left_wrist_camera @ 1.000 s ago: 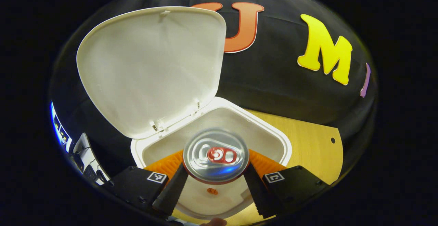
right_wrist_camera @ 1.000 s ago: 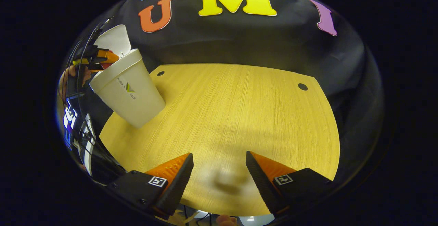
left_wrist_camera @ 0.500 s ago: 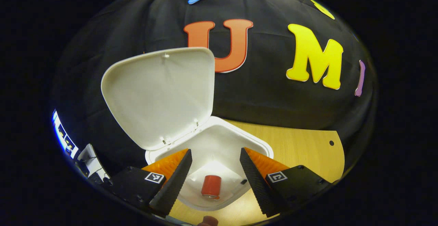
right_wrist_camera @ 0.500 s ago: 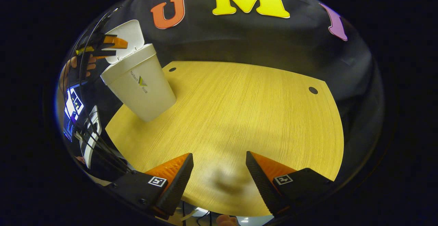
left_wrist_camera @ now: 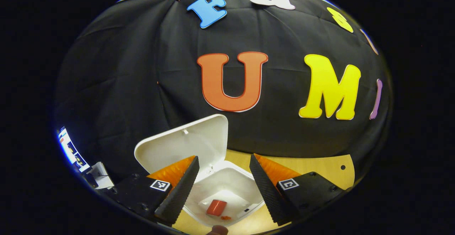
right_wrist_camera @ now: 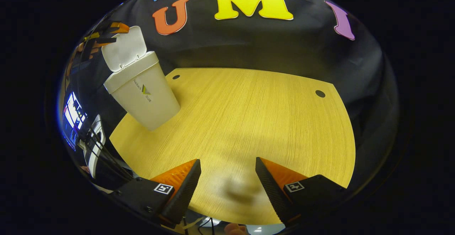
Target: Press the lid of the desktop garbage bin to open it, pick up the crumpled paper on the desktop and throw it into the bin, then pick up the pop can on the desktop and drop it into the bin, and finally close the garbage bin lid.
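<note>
Since the pop can (left_wrist_camera: 216,207) lies inside the garbage bin (left_wrist_camera: 245,177) beneath the released, empty left gripper (left_wrist_camera: 223,178), closing remains; push the raised lid (left_wrist_camera: 177,146) forward from behind its top edge. In the right gripper view, the right gripper (right_wrist_camera: 227,178) hangs released and empty, well apart from the bin; it should stay clear.

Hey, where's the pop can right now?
In the left gripper view, the pop can lies on its side at the bottom of the open garbage bin, below the open left gripper.

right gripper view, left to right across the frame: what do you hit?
Left gripper at the far left edge → open lid → white bin → bare wooden table, with the right gripper open over its near edge.
</note>
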The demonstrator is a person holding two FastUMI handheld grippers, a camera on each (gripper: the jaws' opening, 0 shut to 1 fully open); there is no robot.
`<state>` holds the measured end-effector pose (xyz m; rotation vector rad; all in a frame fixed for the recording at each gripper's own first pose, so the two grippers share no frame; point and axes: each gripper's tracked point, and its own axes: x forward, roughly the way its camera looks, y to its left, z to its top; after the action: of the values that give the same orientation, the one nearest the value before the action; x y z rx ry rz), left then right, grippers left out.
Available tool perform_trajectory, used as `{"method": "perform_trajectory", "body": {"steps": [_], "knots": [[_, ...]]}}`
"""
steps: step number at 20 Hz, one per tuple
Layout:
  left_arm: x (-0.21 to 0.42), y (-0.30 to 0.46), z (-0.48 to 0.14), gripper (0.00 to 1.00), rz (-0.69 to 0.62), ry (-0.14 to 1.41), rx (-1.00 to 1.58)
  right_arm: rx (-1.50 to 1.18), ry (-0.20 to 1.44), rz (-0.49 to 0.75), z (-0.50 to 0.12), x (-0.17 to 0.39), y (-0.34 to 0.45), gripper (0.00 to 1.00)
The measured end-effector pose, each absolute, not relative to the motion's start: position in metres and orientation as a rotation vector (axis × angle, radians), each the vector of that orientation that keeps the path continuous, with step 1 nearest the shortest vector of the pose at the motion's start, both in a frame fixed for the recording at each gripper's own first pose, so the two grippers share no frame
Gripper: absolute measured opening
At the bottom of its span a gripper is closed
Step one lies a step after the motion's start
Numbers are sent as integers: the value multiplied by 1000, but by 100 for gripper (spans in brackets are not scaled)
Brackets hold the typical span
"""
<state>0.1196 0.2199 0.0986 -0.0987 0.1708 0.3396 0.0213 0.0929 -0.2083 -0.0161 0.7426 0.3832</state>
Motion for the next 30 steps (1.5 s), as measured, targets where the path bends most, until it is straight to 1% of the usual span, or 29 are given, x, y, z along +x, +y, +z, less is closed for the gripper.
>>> {"method": "perform_trajectory", "body": {"steps": [3,4,6,7,10,11,13,14,15,17,18,19,20,21,22,24,25,26,27,28,29,30], "knots": [[126,243,136,94,389,92,-103,20,740,376,-203,18,95,97],[129,251,147,94,399,59,-114,20,734,377,-202,18,96,94],[136,270,158,94,448,35,-155,12,735,371,-204,17,94,94],[139,281,159,94,478,36,-175,11,736,366,-205,17,93,98],[146,306,152,94,547,34,-239,30,750,344,-205,14,88,98],[150,309,147,95,558,42,-258,33,746,342,-203,13,88,94],[155,313,132,96,575,85,-275,25,741,330,-203,14,82,94],[155,315,127,97,593,104,-285,31,742,324,-204,15,79,97],[156,318,121,96,618,122,-294,37,746,309,-204,16,75,97],[157,313,119,97,627,132,-294,69,746,299,-202,16,73,97],[156,310,119,100,632,135,-281,78,750,297,-203,16,72,97],[154,308,119,97,635,144,-270,80,753,297,-205,16,71,94],[152,304,119,97,638,143,-264,84,758,298,-207,16,71,97],[147,300,119,97,645,139,-265,88,764,302,-209,16,71,94],[143,294,118,97,647,127,-267,89,767,306,-210,16,71,97],[136,281,114,98,639,96,-248,84,769,314,-214,16,70,97],[133,275,111,98,637,86,-233,81,771,318,-216,16,71,94],[129,265,106,98,631,83,-223,73,774,329,-218,15,72,94],[126,254,103,98,627,83,-211,62,775,339,-221,14,72,97],[122,245,98,98,624,86,-206,51,774,350,-222,14,72,98],[121,234,91,98,620,94,-207,43,774,364,-223,14,73,98],[119,224,83,98,617,109,-213,37,774,376,-224,14,73,94]]}}
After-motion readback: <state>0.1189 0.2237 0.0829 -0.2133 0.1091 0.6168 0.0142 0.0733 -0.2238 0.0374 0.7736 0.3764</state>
